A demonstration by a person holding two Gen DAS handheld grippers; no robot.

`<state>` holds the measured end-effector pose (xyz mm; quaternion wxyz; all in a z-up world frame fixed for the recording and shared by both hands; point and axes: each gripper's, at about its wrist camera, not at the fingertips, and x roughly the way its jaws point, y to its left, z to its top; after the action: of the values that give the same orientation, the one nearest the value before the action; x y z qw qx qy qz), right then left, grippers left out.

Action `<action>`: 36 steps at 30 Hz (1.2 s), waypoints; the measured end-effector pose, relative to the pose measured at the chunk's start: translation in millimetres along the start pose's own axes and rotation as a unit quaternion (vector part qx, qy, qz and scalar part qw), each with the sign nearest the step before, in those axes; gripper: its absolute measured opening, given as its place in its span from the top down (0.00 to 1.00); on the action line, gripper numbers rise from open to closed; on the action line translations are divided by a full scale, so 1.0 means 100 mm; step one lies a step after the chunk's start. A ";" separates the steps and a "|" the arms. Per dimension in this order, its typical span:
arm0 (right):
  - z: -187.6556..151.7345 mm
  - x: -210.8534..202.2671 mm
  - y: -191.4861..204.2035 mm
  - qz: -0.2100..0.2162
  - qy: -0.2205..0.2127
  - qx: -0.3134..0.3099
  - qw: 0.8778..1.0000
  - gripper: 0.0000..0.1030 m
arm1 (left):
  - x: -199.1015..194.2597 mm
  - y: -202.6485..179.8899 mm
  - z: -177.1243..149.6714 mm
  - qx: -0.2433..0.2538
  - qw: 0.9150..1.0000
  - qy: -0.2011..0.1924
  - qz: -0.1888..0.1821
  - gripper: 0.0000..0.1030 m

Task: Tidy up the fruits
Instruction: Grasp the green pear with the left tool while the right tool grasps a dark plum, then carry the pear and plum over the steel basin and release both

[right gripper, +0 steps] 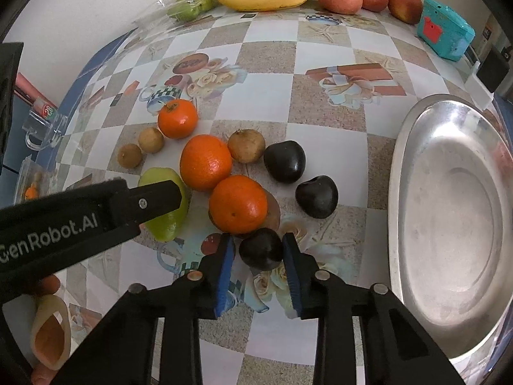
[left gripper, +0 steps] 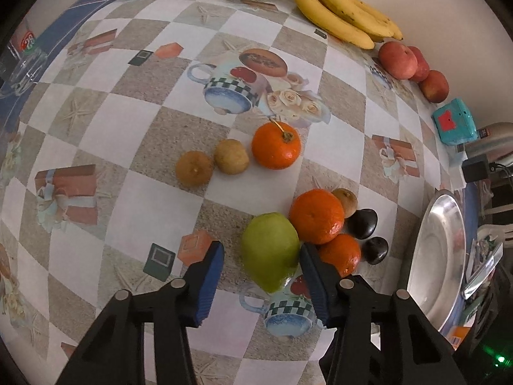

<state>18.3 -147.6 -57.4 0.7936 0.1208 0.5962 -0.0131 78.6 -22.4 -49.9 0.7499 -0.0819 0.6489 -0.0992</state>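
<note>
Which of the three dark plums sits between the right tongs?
The nearest dark plum, just below the front orange. The other two plums lie free, nearer the steel tray.

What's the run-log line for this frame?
left gripper: around green pear, one pad off | right gripper: shut on dark plum | steel tray: no fruit visible

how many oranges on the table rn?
3. One orange with a stem sits farthest back, one mid-cluster, one nearest the right gripper. None seem hidden.
</note>
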 end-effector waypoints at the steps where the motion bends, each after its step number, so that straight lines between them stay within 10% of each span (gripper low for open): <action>1: 0.00 0.00 0.00 -0.001 0.000 0.000 1.000 0.73 | 0.01 -0.02 0.00 0.001 1.000 0.001 -0.004 0.56; 36: -0.03 -0.50 -0.29 0.015 -0.065 0.051 0.996 0.74 | -0.48 -0.10 0.01 0.024 0.997 -0.066 -0.020 0.61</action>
<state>-3.5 -181.2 -15.6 0.8237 0.1691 0.5398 -0.0393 73.0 -19.8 -1.3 0.7909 -0.0830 0.5934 -0.1245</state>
